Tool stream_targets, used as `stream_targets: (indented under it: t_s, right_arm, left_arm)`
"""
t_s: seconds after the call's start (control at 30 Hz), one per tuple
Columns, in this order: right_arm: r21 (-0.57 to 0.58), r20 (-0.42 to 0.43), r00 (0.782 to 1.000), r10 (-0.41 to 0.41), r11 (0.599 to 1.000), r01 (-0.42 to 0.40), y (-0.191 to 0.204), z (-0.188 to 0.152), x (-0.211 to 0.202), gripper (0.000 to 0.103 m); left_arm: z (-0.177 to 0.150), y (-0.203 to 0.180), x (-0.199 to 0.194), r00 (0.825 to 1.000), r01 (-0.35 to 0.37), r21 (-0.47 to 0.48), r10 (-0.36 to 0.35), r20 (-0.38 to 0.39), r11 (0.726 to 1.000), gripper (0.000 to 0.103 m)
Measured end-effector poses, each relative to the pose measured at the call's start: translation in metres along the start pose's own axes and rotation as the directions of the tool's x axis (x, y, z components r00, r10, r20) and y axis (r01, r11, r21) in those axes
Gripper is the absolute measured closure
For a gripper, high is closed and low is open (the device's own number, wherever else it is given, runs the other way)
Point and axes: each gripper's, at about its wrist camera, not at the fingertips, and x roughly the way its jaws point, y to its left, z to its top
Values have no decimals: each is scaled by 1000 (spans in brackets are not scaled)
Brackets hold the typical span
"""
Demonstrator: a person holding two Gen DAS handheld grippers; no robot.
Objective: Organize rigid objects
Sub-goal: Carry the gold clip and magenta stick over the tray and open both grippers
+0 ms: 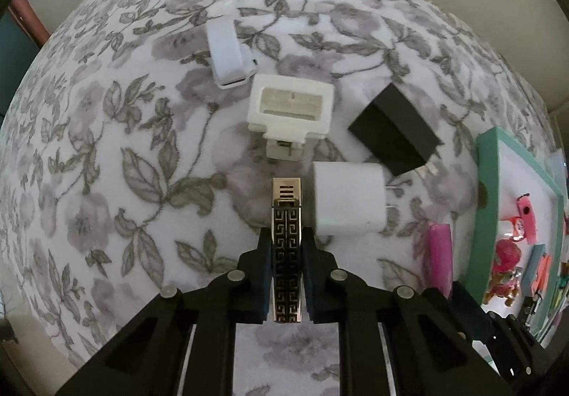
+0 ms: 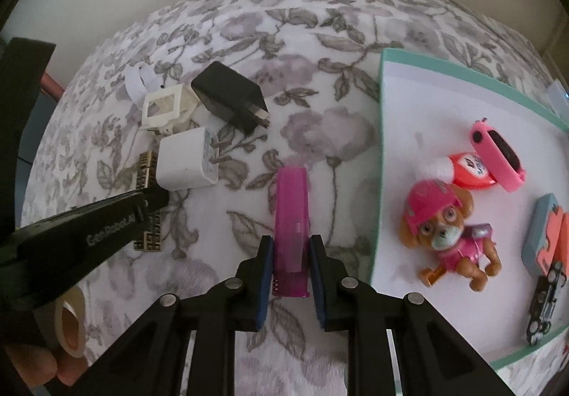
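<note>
In the left wrist view my left gripper (image 1: 286, 236) is shut on a slim black-and-gold patterned lighter (image 1: 286, 246), which sticks out ahead of the fingers over the floral cloth. A white charger cube (image 1: 346, 198) lies just to its right. In the right wrist view my right gripper (image 2: 291, 246) is shut on the near end of a translucent magenta stick (image 2: 291, 214), its pads against both sides. The left gripper (image 2: 153, 197) reaches in from the left over the patterned lighter (image 2: 147, 165), beside the white charger cube (image 2: 185, 163).
A black charger (image 2: 231, 97), a white frame-shaped piece (image 2: 161, 106) and a white clip (image 2: 137, 81) lie behind the cube. At the right, a teal-rimmed white tray (image 2: 382, 111) holds a pup figure (image 2: 448, 232), a pink band (image 2: 498, 154), an eraser (image 2: 544, 232) and a toy car (image 2: 544, 303). A tape roll (image 2: 71, 321) sits on a finger at lower left.
</note>
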Motion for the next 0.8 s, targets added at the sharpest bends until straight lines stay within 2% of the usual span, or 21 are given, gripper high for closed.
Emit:
stream_targets:
  t_s: [0.07, 0.27, 0.37, 0.47, 0.57, 0.67, 0.8]
  right_arm:
    - [15, 14, 1000, 15, 1000, -15, -6, -1, -9, 82]
    - [44, 80, 995, 57, 997, -61, -16, 4, -36, 82]
    - [48, 128, 991, 37, 998, -43, -20, 8, -51, 82]
    - [57, 151, 989, -5, 998, -4, -25, 12, -63, 82]
    - [84, 151, 987, -56, 996, 44, -35, 14, -68, 82]
    - [151, 138, 989, -51, 988, 30, -58, 14, -69, 82]
    - [224, 122, 988, -100, 972, 70, -87, 11, -73, 82]
  left_arm:
    - [-4, -12, -19, 1000, -7, 1, 7, 16, 1000, 87]
    - [1, -9, -66, 993, 5, -12, -3, 119, 1000, 87]
    - [0, -8, -87, 984, 17, -15, -14, 180, 1000, 87]
    - [1, -11, -105, 971, 69, -9, -65, 229, 998, 87]
    - [3, -16, -114, 963, 119, 12, -119, 243, 993, 87]
    - [1, -28, -118, 956, 165, 50, -173, 239, 985, 87]
    - [-3, -52, -117, 952, 201, 109, -221, 211, 973, 87]
